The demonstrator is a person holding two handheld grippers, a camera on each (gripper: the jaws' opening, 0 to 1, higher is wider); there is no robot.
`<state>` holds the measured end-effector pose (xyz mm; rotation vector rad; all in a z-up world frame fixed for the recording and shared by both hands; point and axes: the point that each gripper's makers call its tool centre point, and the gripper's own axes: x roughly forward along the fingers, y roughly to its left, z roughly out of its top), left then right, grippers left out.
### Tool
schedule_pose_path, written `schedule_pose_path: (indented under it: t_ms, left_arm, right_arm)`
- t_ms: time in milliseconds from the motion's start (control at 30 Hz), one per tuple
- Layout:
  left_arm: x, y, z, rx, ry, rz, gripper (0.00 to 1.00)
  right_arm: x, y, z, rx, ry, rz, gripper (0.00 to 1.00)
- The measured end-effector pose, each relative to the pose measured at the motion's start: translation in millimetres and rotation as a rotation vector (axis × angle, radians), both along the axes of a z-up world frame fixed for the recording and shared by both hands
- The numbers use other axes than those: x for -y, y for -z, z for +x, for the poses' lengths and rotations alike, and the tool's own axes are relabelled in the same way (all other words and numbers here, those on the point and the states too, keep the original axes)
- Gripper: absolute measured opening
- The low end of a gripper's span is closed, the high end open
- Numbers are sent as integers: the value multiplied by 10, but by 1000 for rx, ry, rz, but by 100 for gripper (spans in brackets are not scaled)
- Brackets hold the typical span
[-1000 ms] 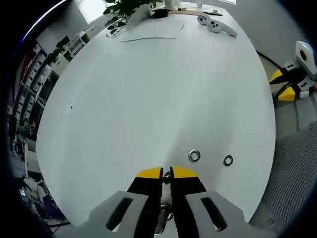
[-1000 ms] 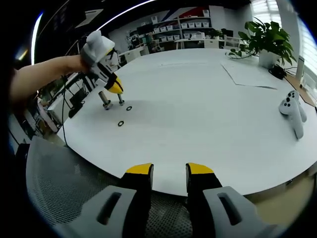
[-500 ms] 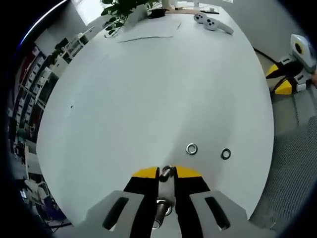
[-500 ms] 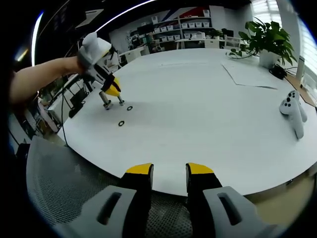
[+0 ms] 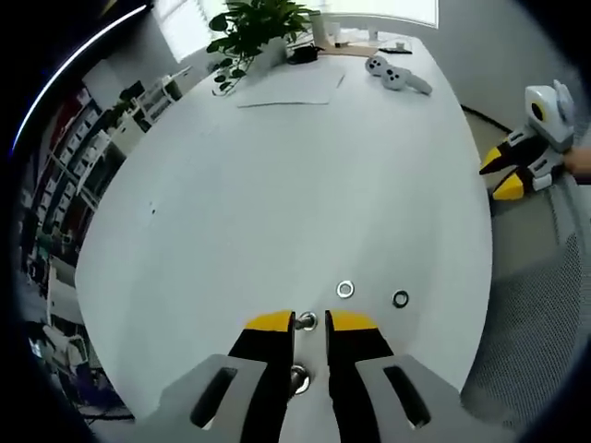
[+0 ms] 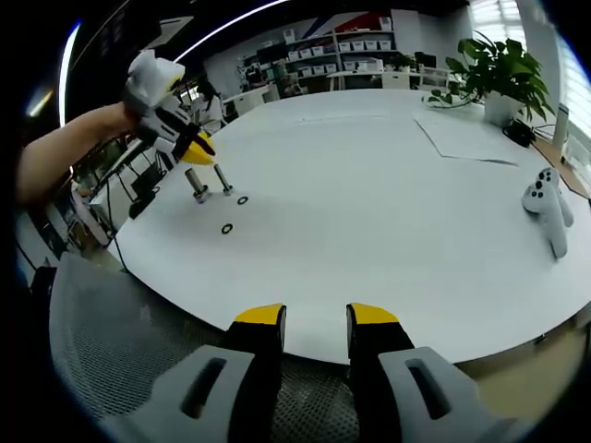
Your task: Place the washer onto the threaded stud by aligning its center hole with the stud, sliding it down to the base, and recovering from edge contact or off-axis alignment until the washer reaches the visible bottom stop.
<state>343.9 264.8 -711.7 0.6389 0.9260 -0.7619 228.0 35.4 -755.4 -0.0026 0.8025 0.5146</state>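
Risk: left gripper (image 5: 308,321) hangs above two studs, jaws parted and holding nothing; reaching down for a washer, it could knock a stud over, since both stand loose on the table.
Studs: near stud (image 6: 198,185) and far stud (image 6: 223,178) stand upright, close together, just below the left gripper as the right gripper view shows it; neither carries a washer that I can make out.
Washers: first washer (image 5: 345,289) lies flat just past the studs; second washer (image 5: 400,299) lies to its right, near the table edge. A poor pinch could flick that one off the edge.
Alignment: a flat washer is hard to lift; a tilted grip would catch the hole on the threads.
Right gripper: right gripper (image 6: 316,319) is open and empty, hovering at the table's rim, well apart from the work.
Surface: table (image 5: 277,166) is white, smooth, round-edged.
Room: plant (image 6: 494,66), controllers (image 6: 547,210), paper sheet (image 6: 462,138); shelves behind.
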Motion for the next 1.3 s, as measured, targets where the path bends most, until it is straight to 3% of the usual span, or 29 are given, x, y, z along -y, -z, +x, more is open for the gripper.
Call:
schedule_pose_path:
  t_ms: [667, 1300]
  left_arm:
    - [48, 32, -216, -6, -16, -40, 10]
    - [258, 187, -430, -41, 48, -58, 14]
  right_arm:
    - [-3, 23, -24, -21, -3, 0, 29]
    - [0, 26, -24, -24, 3, 2, 30]
